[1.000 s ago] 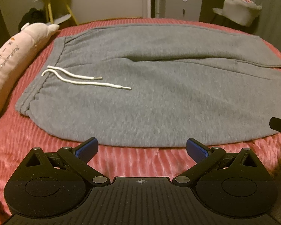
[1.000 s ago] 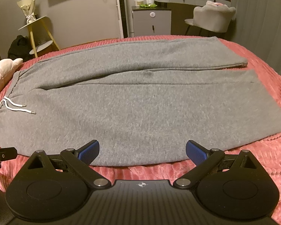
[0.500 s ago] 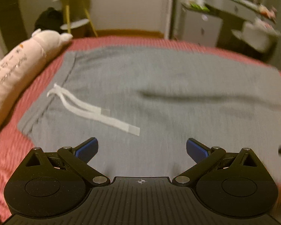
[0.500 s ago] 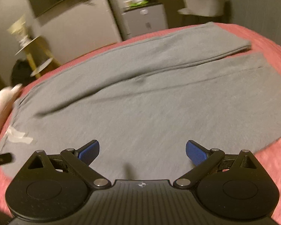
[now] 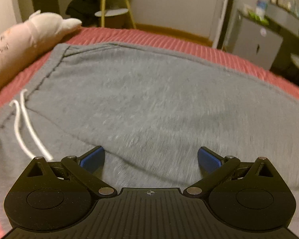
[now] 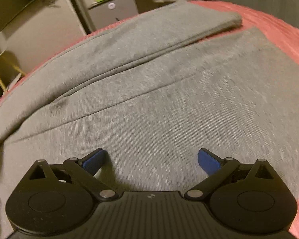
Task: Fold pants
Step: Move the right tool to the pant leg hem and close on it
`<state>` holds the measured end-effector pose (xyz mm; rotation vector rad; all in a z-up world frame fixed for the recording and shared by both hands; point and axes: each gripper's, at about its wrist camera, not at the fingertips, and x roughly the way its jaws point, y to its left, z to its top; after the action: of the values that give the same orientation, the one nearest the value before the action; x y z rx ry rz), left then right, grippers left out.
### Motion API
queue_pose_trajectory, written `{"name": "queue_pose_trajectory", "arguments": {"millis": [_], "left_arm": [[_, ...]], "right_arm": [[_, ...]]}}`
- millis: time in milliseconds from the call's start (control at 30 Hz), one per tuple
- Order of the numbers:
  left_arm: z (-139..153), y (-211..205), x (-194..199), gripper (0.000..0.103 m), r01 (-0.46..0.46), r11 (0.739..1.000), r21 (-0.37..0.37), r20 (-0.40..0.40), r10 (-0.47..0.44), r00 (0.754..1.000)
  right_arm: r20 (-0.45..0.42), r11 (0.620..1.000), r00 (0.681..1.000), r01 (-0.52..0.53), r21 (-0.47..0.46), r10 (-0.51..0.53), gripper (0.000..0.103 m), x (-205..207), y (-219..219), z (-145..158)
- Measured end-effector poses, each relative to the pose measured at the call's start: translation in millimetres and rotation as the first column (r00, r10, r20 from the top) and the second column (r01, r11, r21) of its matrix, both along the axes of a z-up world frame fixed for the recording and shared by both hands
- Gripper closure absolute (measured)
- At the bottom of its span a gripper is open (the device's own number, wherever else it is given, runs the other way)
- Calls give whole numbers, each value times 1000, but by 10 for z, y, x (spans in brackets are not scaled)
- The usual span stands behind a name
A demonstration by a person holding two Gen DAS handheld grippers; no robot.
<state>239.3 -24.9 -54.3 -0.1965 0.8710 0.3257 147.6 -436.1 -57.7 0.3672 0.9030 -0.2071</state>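
Grey sweatpants (image 5: 149, 103) lie spread flat on a red bedspread (image 5: 169, 41), waistband at the left with a white drawstring (image 5: 28, 131). My left gripper (image 5: 150, 159) is open and empty, low over the upper part of the pants near the drawstring. In the right wrist view the two legs (image 6: 169, 91) run to the far right, the far leg ending in a cuff (image 6: 227, 18). My right gripper (image 6: 151, 159) is open and empty, low over the near leg.
A pale pink plush pillow (image 5: 20, 45) lies along the bed's left edge. A yellow-legged side table (image 5: 111, 14) and a grey cabinet (image 5: 257, 41) stand beyond the bed. The red bedspread (image 6: 279, 31) shows past the leg ends at the right.
Both grippers have moved forward and down over the pants, from the near edge of the bed to just above the fabric. Both stay open.
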Motion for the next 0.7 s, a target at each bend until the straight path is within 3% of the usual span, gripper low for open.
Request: {"name": "queue_pose_trajectory", "arguments": {"millis": [133,233,300,333,367,433,500,533,567,633,700], "left_arm": [[-119,175,-27,0,-58,996,72,100,50,994],[-273,337,-86,0,-70,998,-4,155,70,985],[-335,387,-129,0,-86,996,-33,197,91,976],[-361,372,-131,0,-90,996,-22,211,93,973],[-374,337,-92,0,-92,996,-6,215,91,972],[-399,254,-103,0,-93,995,43,225,81,971],[-408,228,-102,0,-91,994,60,228,75,971],[-409,234,-98,0,-93,994,54,230,78,970],[-414,246,-93,0,-92,995,49,231,79,970],[-419,267,-99,0,-94,995,43,240,81,967],[-434,261,-93,0,-97,994,48,241,83,967]], "right_arm": [[-79,998,996,-35,-58,31,4,223,83,104],[17,996,1000,-15,-83,17,4,496,4,390],[73,994,997,18,-105,-10,12,849,-77,541],[96,994,995,34,-102,-24,31,1064,-129,587],[113,995,993,50,-86,-40,63,1293,-194,611],[104,994,990,103,-28,-99,80,1784,-351,609],[91,984,980,177,19,-178,80,2259,-521,581],[86,977,973,213,26,-215,75,2439,-580,563],[84,971,967,238,37,-240,67,2614,-641,543],[66,951,949,308,37,-310,39,2928,-741,474],[45,929,928,367,50,-369,37,3187,-826,398]]}}
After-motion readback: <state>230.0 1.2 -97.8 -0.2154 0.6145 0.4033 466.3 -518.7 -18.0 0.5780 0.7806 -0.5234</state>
